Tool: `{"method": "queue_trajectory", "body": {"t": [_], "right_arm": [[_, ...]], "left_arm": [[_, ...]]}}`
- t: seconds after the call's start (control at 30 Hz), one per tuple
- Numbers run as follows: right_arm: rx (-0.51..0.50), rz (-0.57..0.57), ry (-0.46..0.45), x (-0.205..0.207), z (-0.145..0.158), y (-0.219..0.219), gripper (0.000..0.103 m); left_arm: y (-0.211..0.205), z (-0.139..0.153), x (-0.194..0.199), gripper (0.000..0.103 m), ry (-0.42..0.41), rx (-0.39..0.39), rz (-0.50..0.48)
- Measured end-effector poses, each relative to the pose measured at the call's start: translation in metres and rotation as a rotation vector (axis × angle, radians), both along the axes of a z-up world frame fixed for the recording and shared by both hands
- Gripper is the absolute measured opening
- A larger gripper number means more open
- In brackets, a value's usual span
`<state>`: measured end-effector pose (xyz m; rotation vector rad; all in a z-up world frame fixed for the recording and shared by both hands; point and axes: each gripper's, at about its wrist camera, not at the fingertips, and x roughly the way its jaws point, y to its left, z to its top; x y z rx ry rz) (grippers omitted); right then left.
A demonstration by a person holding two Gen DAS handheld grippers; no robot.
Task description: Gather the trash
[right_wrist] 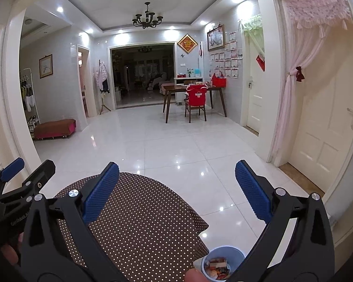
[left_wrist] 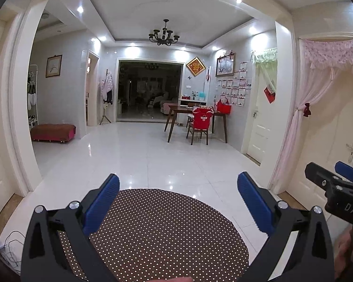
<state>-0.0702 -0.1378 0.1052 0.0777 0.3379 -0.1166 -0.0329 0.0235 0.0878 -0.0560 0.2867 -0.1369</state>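
We hold our left gripper [left_wrist: 178, 202] with its blue ribbed fingers [left_wrist: 101, 205] spread wide apart and nothing between them, and our right gripper [right_wrist: 177, 192] is spread wide and empty too. Both hang over a round table with a brown cloth full of small white dots [left_wrist: 167, 235]. Down beside the table's edge, on the floor, sits a small light blue bin [right_wrist: 223, 265], and the trash, a heap of bright crumpled wrappers [right_wrist: 217, 269], lies inside it. Past the table we see a shiny white tile floor [right_wrist: 176, 141]. Farther off stands a dark wooden dining table [right_wrist: 193, 89] with a wooden chair wearing a red cover [right_wrist: 196, 98]. A black chandelier [right_wrist: 147, 20] hangs from the ceiling.
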Motion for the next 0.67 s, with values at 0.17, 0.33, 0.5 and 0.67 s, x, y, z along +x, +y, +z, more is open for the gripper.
{"method": "queue_trajectory", "body": {"t": [0.17, 0.33, 0.5, 0.67], "right_arm": [[0.001, 0.0, 0.004, -0.0002, -0.0021, 0.0033, 0.097], [0.003, 0.004, 0.013, 0.0019, -0.0025, 0.007, 0.097], [0.008, 0.005, 0.018, 0.0032, -0.0049, 0.0033, 0.097], [0.01, 0.008, 0.022, 0.006, -0.0048, 0.0024, 0.097]], "left_arm": [[-0.0022, -0.0006, 0.0006, 0.098, 0.004, 0.004, -0.005], [-0.0058, -0.0002, -0.0003, 0.098, -0.009, 0.017, -0.006], [-0.0082, -0.0017, 0.0021, 0.098, -0.001, 0.024, -0.005], [-0.0059, -0.0043, 0.0053, 0.098, 0.015, 0.022, 0.005]]}}
